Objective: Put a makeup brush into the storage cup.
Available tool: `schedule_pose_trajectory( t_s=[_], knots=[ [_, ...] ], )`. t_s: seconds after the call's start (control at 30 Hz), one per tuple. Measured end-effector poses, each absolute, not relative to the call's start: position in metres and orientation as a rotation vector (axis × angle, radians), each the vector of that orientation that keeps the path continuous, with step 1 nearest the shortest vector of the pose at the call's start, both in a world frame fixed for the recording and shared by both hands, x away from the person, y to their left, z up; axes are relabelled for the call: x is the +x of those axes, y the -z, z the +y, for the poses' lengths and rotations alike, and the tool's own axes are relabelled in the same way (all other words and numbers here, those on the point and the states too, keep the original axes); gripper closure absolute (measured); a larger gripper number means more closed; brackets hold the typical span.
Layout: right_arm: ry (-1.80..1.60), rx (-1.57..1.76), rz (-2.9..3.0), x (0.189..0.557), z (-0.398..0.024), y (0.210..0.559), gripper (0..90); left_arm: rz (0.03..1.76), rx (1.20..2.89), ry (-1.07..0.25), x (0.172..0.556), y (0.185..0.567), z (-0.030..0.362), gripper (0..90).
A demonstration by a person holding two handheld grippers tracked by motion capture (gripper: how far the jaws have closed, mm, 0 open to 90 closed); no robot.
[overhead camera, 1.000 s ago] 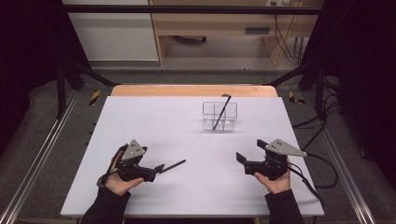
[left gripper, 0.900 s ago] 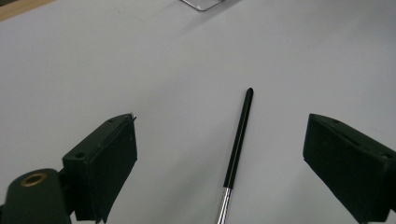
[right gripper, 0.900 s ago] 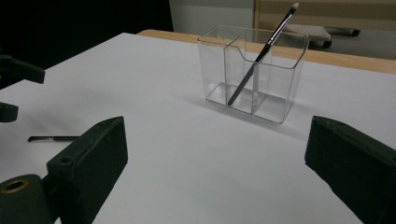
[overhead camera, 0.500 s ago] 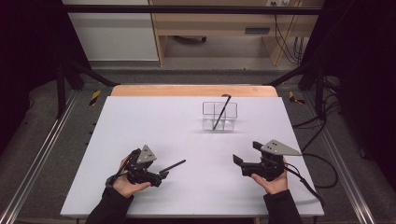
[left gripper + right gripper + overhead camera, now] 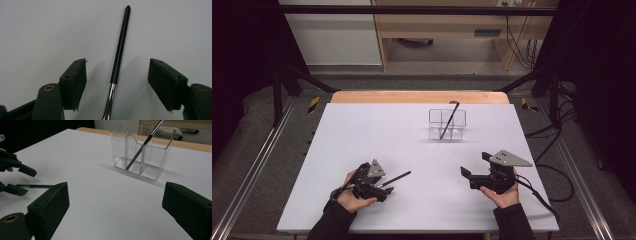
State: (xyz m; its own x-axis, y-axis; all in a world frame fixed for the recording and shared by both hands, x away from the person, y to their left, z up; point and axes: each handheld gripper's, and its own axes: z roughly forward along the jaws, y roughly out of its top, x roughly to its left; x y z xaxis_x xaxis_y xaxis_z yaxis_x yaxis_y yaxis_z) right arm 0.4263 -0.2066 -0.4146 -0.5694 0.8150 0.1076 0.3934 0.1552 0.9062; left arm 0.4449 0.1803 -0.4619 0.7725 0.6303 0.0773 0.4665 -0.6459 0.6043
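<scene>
Our left gripper (image 5: 384, 188) has come down lower over the thin brush (image 5: 119, 53) that lies flat on the white tabletop (image 5: 362, 135), and its jaws have just been closing in on it. In the left gripper view the brush lies right between the two black pads (image 5: 77, 80), but there is a gap on each side, so the pads are not pinching it yet. We think that means the grab is about to happen: a little more squeeze and the brush can be lifted. It looks like it should then go to the clear holder (image 5: 447, 124) far up the tabletop, where another brush (image 5: 449, 120) already leans in one of its boxes. Our right gripper (image 5: 474, 172) has kept its place near the front edge, spread wide with nothing in it, pointing toward the holder. Some things are hard to see. The shiny end of the brush runs off the bottom of the left gripper view, so we cannot see its hairs there. From above, the brush is partly under our left hand (image 5: 354, 192), and it looks only like a thin dark line. The clear walls make it hard to tell which box of the holder the leaning brush stands in.
</scene>
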Motion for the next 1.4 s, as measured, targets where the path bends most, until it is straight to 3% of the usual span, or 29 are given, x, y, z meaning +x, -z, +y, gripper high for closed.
schedule_pose_trajectory(
  t_s=[0.63,1.4],
  knots=[
    [-1.381,1.144,2.045,0.4268,-0.2054,0.4162,7.6,0.854,2.409,-0.293,0.4463,0.4633,0.1780,63.1],
    [-1.379,1.145,2.048,0.4270,-0.2046,0.4170,7.5,0.907,2.416,-0.282,0.4439,0.4610,0.1751,82.6]
  ],
)
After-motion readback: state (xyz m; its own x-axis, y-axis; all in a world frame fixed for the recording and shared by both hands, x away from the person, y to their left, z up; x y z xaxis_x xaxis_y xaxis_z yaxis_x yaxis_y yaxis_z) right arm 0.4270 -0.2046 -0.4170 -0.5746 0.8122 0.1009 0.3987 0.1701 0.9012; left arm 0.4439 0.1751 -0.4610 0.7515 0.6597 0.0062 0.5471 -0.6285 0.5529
